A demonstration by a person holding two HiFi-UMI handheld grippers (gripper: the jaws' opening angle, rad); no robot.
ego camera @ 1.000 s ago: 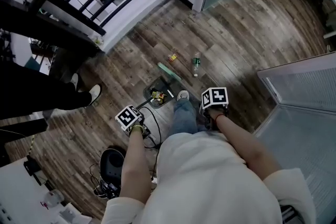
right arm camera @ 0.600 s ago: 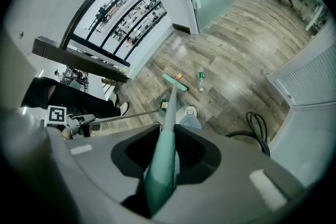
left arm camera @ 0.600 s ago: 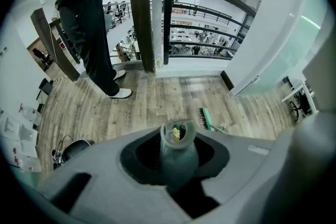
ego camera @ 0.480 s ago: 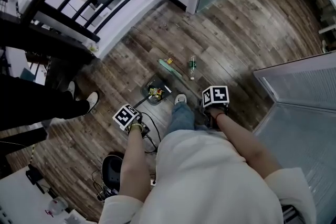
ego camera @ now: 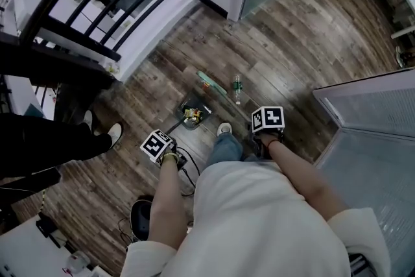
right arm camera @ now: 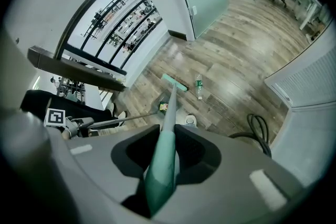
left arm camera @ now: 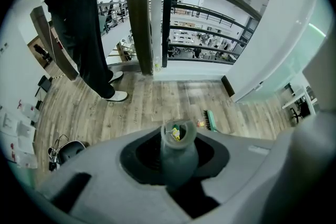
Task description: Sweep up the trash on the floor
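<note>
- Head view: the left gripper [ego camera: 157, 144] carries the dustpan [ego camera: 192, 115] and the right gripper [ego camera: 267, 120] carries the broom. The pan lies at frame centre with trash inside. The broom head [ego camera: 213, 82] is just above it and a plastic bottle [ego camera: 237, 89] is to its right, probably so the strokes draw litter toward the pan.
- Left gripper view: the jaws are clamped on the grey dustpan handle [left arm camera: 178, 157], seen end-on. A small yellow scrap [left arm camera: 200, 124] lies beside the broom head; the head view does not resolve it.
- Right gripper view: the jaws are clamped on the teal broom handle [right arm camera: 164, 157]. The bottle, absent from the left gripper view, lies right of the broom head.
</note>
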